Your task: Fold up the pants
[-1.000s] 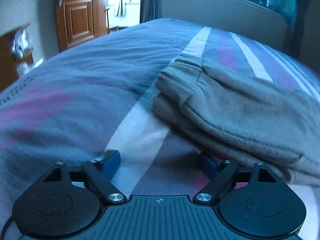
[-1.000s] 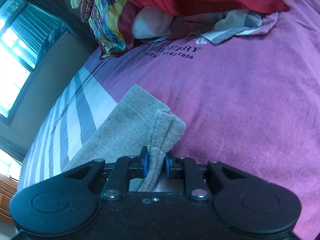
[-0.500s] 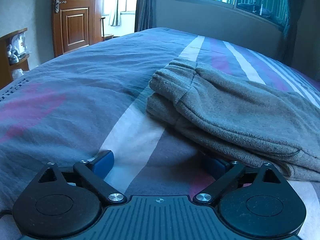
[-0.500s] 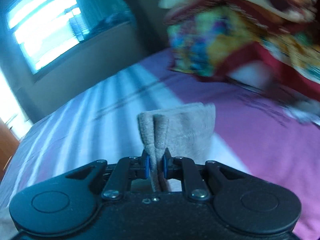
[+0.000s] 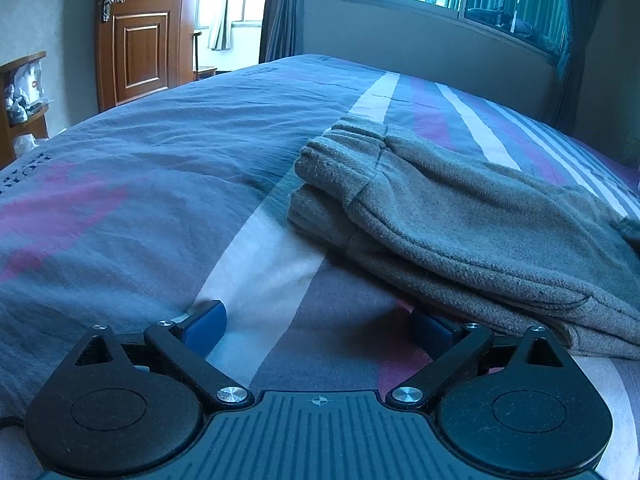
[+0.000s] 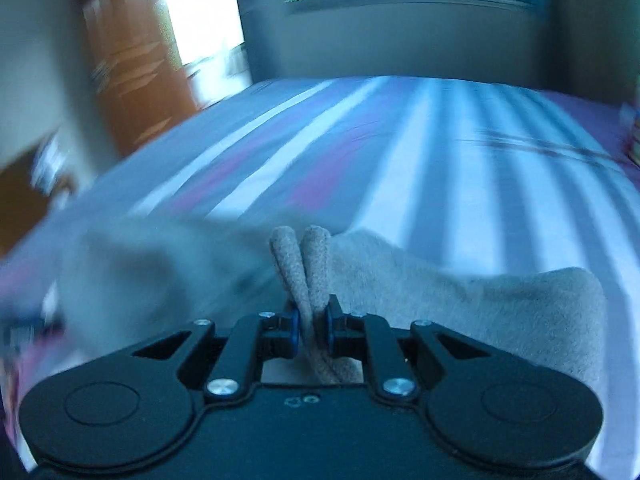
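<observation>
Lettering on the bedspread reads unclear; left tool gapes empty, right tool pinches pants.

Bedspread left of folded pants lies bare; pants block right side.

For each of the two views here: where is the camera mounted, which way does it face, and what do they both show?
Left wrist: sits on the left gripper, low over the bed, facing the door and window; open jaws, nothing between them, beside the grey pants.
Right wrist: sits on the right gripper, facing along the striped bed, blurred; jaws shut on a fold of the pants.
Shared: pants, bed, door, window.
</observation>
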The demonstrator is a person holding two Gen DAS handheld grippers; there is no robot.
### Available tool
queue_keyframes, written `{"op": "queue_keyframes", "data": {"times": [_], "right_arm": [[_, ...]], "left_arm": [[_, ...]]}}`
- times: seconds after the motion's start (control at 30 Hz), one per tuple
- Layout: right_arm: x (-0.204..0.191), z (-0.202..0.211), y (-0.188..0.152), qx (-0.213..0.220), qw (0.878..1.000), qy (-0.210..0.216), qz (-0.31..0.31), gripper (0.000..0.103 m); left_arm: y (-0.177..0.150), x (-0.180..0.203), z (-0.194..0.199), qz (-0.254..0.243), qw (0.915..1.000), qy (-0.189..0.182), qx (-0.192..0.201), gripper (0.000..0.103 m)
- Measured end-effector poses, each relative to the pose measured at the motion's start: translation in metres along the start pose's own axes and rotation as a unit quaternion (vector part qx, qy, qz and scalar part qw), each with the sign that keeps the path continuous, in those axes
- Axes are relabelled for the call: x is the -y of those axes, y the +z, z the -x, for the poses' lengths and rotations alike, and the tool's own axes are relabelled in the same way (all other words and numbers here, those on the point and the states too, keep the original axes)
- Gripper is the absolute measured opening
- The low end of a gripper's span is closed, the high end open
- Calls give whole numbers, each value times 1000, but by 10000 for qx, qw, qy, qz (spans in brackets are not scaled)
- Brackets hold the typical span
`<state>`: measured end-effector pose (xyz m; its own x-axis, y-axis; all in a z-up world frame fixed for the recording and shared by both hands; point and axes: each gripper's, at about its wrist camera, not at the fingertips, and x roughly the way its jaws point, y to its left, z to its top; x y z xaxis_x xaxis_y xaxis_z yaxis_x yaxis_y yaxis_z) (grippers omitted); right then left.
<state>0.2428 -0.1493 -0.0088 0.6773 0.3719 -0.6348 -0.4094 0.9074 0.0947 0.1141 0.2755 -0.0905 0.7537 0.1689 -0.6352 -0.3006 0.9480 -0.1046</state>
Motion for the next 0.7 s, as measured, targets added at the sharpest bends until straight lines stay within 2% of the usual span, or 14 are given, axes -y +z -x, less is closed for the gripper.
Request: {"op": "queue_keyframes", "data": {"times": [0.07,0.17,0.3,0.53,0.6,0.67,0.7], "right_arm": [[-24,-6,-10,-51,9987,-44,511,12],[-44,-10,-25,-68,9935,-396,1065,13],[-50,-3,-37,-13,9929,-446,1106,14],[-77,-6,-53,-78,9851,-557,1628,17],[-79,-9,-55,-110,9848,-538,1647,20],[-79,-11,-57,-221,9867,-412,1560,33],[-81,-8,-59,-214,9874,-342,1530,34]], "left_arm": [[0,0,0,-1,10000,-8,2,98],[-1,1,0,-6,10000,-4,1,98],[-1,2,0,-31,10000,2,-2,99],[0,3,0,-46,10000,10,-3,99],[0,3,0,-46,10000,6,-2,100],[0,3,0,-36,10000,-15,16,100],[0,1,1,-4,10000,-38,34,100]]}}
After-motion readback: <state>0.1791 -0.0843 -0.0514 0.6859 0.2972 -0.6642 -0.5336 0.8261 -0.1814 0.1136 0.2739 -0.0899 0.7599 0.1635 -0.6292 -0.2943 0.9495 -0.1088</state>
